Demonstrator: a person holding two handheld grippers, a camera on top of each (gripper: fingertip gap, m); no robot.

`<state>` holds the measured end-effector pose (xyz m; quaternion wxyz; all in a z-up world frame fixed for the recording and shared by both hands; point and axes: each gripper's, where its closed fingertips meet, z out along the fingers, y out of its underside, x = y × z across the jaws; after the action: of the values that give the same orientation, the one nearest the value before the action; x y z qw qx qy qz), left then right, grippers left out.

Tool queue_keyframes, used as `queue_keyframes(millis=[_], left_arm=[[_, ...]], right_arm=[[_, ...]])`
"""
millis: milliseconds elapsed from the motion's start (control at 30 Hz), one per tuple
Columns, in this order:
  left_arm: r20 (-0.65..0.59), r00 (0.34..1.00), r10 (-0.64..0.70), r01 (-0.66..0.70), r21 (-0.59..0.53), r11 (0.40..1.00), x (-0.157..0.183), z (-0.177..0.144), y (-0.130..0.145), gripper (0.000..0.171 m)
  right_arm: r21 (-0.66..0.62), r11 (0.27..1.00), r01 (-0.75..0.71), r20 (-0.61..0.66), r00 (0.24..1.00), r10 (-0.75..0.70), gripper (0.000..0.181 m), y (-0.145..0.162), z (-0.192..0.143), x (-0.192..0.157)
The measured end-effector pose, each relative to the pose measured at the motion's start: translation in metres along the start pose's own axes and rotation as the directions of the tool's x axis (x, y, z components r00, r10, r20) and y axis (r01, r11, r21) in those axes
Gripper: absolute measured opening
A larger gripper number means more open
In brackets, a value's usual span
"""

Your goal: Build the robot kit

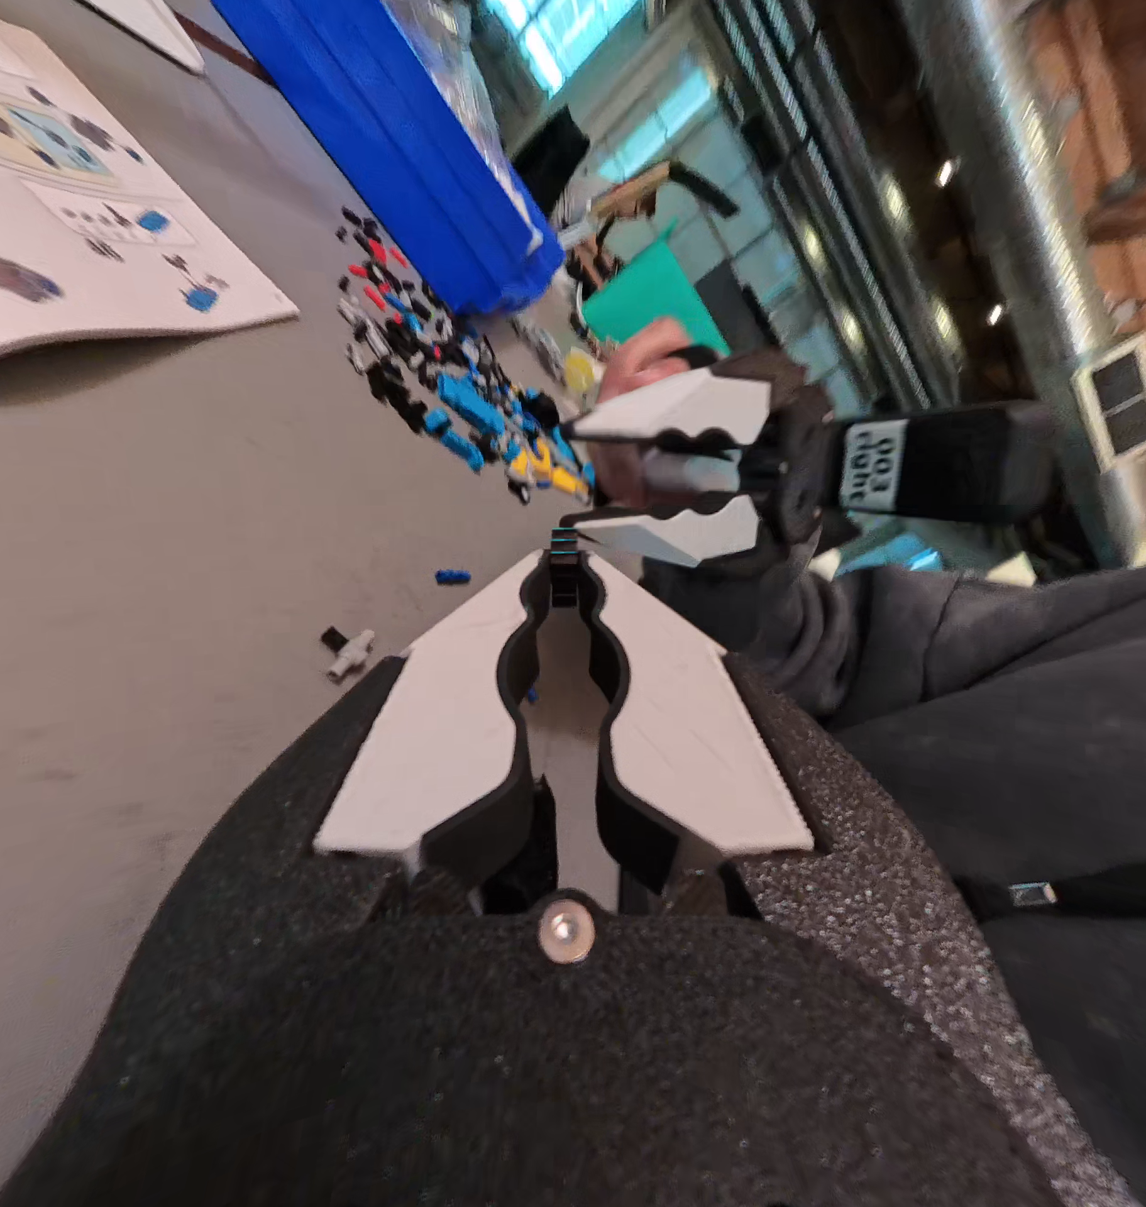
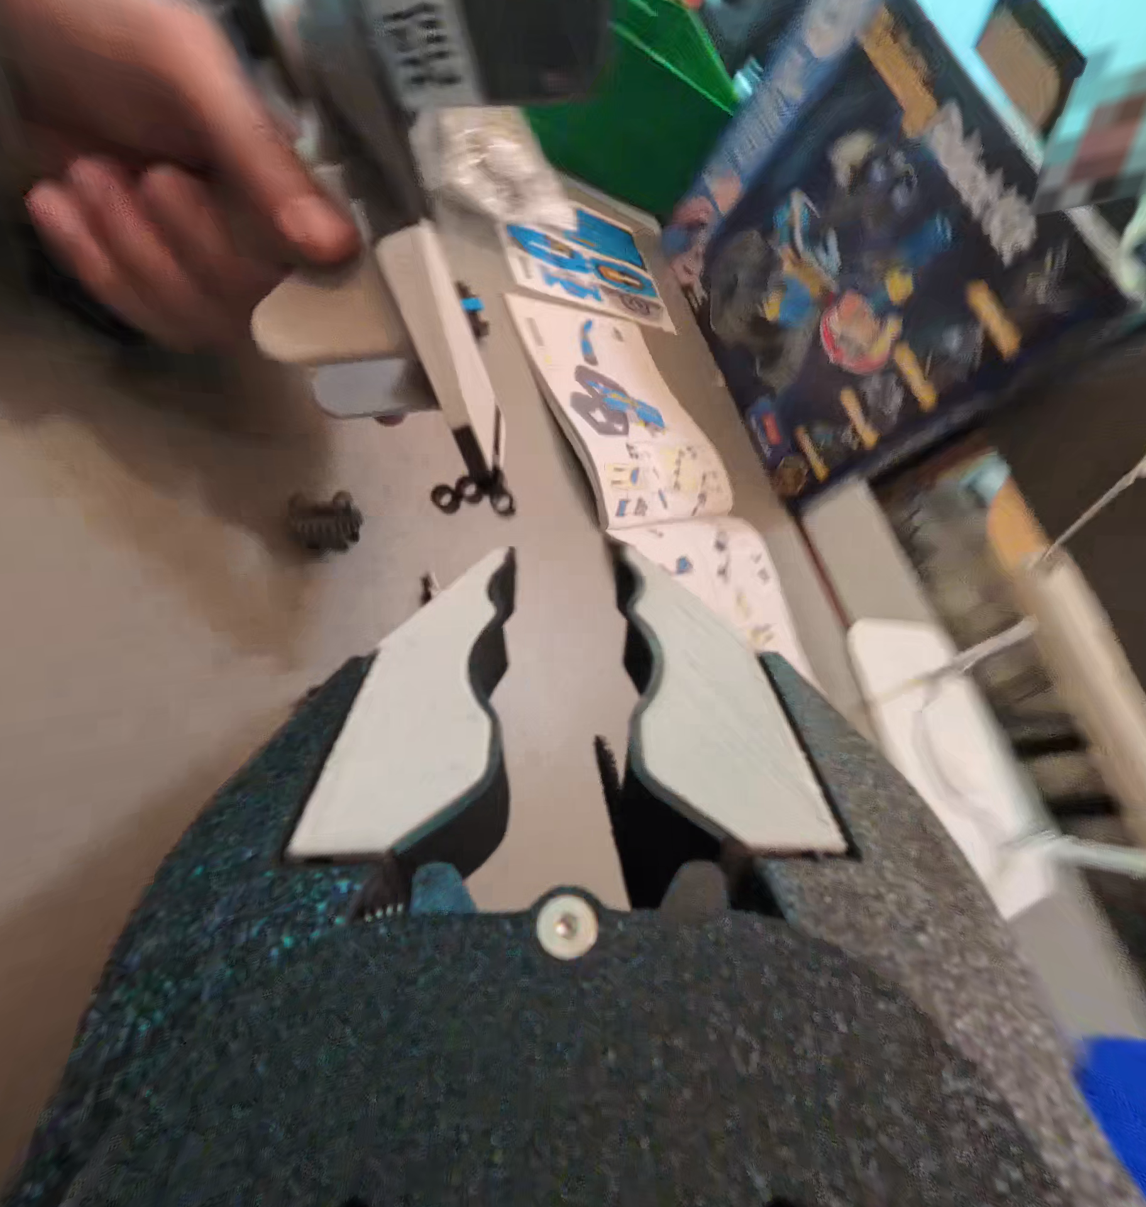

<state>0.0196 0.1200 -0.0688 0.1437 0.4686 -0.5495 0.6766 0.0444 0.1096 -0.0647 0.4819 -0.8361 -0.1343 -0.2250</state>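
Jaws of left gripper (image 1: 563,555) pinch black stack (image 1: 563,575).

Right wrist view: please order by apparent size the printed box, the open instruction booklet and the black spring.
Largest to smallest as they look:
1. printed box
2. open instruction booklet
3. black spring
The box lies farther away yet looks biggest, so this order seems safe.

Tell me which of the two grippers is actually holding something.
The left gripper: its fingers are shut on a small black piece with teal edges. The right gripper has its fingers apart with nothing between them.
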Motion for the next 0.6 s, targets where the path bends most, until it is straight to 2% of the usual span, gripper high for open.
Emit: queue_keyframes(millis=[33,67,133,167,233,267,367,433,600], left_arm=[[-0.022,0.999,-0.024,0.025,0.045,0.999,0.001,-0.004,-0.008,0.007],[-0.053,0.998,-0.043,0.047,0.085,0.995,0.004,-0.008,-0.015,0.007],[-0.102,0.993,-0.065,0.08,0.143,0.986,0.009,-0.013,-0.024,0.007],[-0.121,0.99,-0.078,0.096,0.156,0.983,0.01,-0.014,-0.027,0.007],[-0.138,0.984,-0.112,0.135,0.167,0.977,0.009,-0.013,-0.027,0.007],[-0.146,0.981,-0.13,0.155,0.173,0.973,0.008,-0.013,-0.028,0.007],[-0.174,0.97,-0.167,0.198,0.177,0.964,0.008,-0.014,-0.028,0.007],[-0.18,0.97,-0.162,0.193,0.167,0.967,0.01,-0.013,-0.026,0.007],[-0.149,0.979,-0.136,0.157,0.137,0.978,0.01,-0.009,-0.02,0.007]], right_arm=[[0.004,0.99,-0.144,0.04,0.989,0.144,0.041,0.003,0.001,-0.002],[0.012,0.95,-0.311,0.105,0.946,0.308,0.052,0.002,0.003,-0.008],[0.035,0.802,-0.596,0.274,0.777,0.566,0.066,-0.012,0.009,-0.024],[0.046,0.73,-0.682,0.312,0.704,0.638,0.064,-0.019,0.012,-0.027],[0.088,0.663,-0.743,0.301,0.655,0.693,0.042,-0.028,0.018,-0.027],[0.123,0.67,-0.732,0.279,0.673,0.685,0.036,-0.032,0.019,-0.027],[0.139,0.78,-0.611,0.141,0.791,0.595,0.028,-0.031,0.023,-0.028],[0.153,0.827,-0.541,0.062,0.841,0.538,0.009,-0.031,0.02,-0.021],[0.104,0.867,-0.486,0.104,0.873,0.477,0.007,-0.024,0.018,-0.026]])
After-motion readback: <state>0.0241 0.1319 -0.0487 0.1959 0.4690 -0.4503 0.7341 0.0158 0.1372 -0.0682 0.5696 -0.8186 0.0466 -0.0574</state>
